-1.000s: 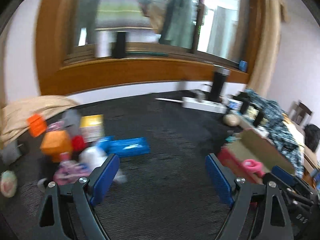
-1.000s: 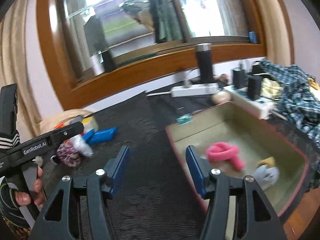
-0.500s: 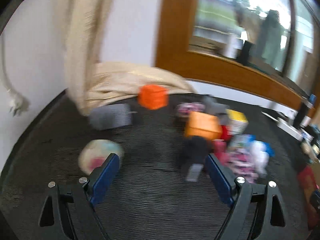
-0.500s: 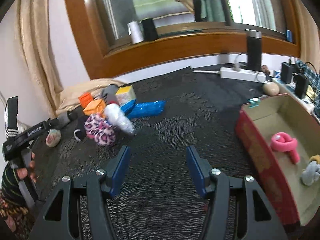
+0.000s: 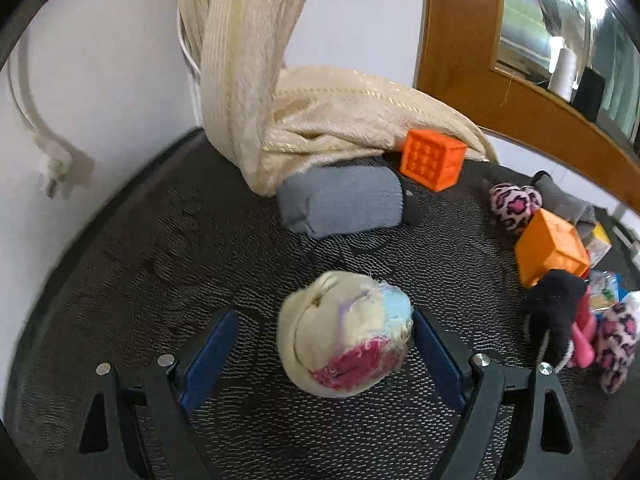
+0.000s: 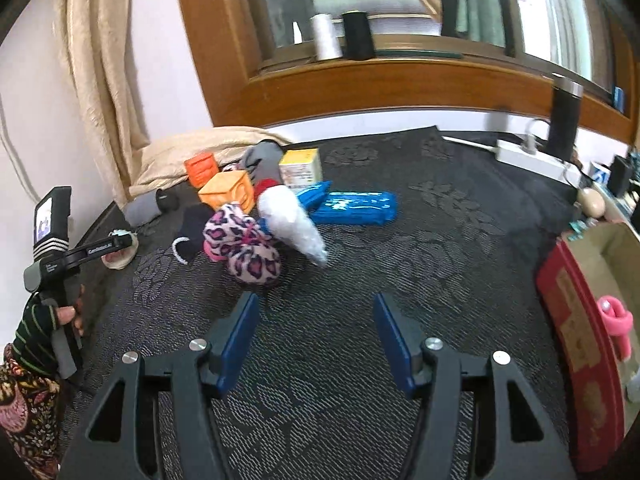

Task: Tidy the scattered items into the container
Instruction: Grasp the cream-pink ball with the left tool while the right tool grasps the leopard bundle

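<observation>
Between the two blue pads of the left tool (image 5: 322, 344) a cream plush ball (image 5: 345, 334) with pink and pale-blue patches is seen. The jaws stand wide apart; the right pad lies just beside the ball or touches it, while a clear gap is left at the left pad, so the ball sits off-centre toward the right. The ball is round, so no long axis has to be matched. It rests on the dark carpet (image 5: 168, 240). It is judged that this ball is the thing to be grasped next, and that the left tool is the nearer one by far.

Farther ahead of the left tool a grey rolled cloth (image 5: 340, 202) lies crosswise, and beyond it an orange cube (image 5: 433, 159) at the foot of the cream curtain (image 5: 248, 60).

The right tool (image 6: 316, 340) is also held open and nothing is between its pads. Ahead of it and to its left the heap of scattered things is seen, the leopard-print plush (image 6: 242, 244) nearest and a blue packet (image 6: 352, 208) behind. The cardboard box (image 6: 580, 332) stands at its right, with a pink ring toy (image 6: 614, 314) already inside.
</observation>
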The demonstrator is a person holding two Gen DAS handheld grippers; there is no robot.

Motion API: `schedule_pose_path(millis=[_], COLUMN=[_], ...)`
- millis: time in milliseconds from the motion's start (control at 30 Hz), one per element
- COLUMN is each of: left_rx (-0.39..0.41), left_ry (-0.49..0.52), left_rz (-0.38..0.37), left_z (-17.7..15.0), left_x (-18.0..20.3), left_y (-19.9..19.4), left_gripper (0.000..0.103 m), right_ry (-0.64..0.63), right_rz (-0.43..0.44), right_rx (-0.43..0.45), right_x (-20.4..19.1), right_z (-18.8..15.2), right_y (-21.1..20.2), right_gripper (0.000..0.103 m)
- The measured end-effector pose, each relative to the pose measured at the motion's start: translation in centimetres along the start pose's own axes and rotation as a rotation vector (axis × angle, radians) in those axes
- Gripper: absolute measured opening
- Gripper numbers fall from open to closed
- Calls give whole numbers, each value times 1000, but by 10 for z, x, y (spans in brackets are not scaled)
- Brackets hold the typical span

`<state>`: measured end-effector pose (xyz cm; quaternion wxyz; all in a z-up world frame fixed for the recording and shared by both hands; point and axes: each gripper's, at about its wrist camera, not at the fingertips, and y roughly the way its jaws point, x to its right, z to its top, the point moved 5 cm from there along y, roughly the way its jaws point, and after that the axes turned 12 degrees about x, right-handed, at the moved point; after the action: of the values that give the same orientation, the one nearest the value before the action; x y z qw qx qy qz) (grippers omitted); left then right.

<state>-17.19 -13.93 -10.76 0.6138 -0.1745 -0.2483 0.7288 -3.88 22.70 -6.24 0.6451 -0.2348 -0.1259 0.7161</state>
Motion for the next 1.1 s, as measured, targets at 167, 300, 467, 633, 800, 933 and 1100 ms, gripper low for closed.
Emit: schedule_pose_path(millis=[167, 300, 467, 633, 800, 933, 1100], left_rx=[-14, -13, 71, 98, 81, 81, 64], left_ry=[14, -23, -27, -13, -12, 10, 20], left_rz=[5, -58, -108, -185, -230, -252, -262], left_z=[-1, -1, 9, 11, 9, 5, 0], left_x=[3, 5, 16, 30, 37, 45, 50], left_y=[4, -4, -34, -45, -47, -51, -49], left_gripper=[87, 65, 65, 65, 65, 65, 65], right_ry=[-9, -15, -13, -56, -79, -68, -66], right_rz=[45, 94, 183, 196, 153, 125, 105], right_rx=[-28, -46, -92, -113, -134, -158, -171], right_x=[-13, -23, -38, -56, -60, -55, -50], right_z=[4, 7, 9, 9, 6, -2, -7], right_y=[22, 38, 60, 82, 107, 126, 120], right_gripper=[64, 64, 64, 64, 64, 64, 41])
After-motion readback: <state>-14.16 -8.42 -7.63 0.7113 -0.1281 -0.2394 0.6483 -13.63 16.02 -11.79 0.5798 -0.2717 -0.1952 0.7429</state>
